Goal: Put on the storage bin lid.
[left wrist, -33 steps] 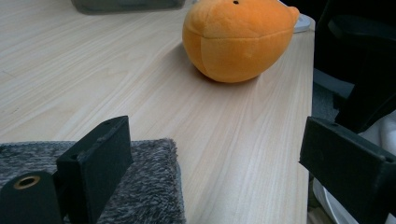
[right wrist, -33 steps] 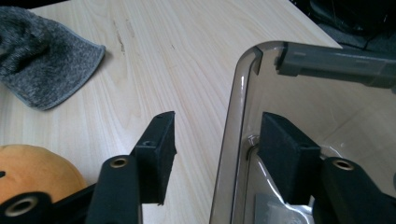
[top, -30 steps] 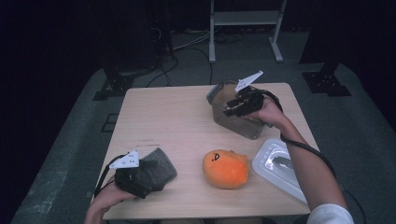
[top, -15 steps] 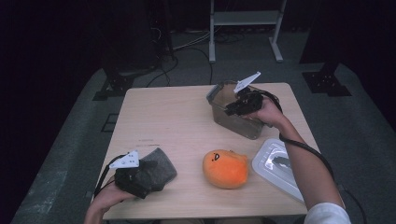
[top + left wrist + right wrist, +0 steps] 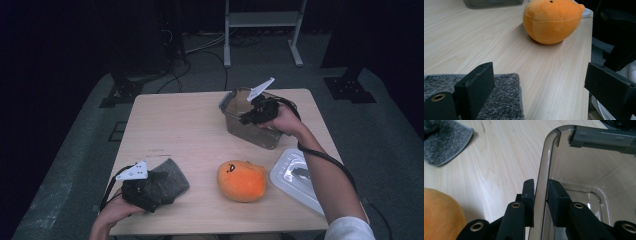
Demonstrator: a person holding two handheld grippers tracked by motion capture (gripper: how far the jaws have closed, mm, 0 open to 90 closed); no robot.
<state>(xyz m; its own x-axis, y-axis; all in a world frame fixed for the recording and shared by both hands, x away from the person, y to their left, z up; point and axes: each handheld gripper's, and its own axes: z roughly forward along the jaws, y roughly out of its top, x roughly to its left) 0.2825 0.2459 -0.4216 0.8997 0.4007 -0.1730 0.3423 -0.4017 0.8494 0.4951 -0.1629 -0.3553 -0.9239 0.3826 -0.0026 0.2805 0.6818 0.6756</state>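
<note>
While the pale wooden table [image 5: 190, 135] carries everything, the clear smoky plastic container [image 5: 245, 122] stands at its far right, its wall clamped by the right gripper [image 5: 541, 195], whose jaws have just been closing. The left gripper [image 5: 536, 85] rests wide open over a grey fuzzy cloth [image 5: 499, 100].

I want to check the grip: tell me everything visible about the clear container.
The clear container is smoky, see-through plastic, rectangular with rounded corners, open-topped and empty. It stands at the table's far right. The right gripper has just closed on its rim, one jaw inside, one outside.
</note>
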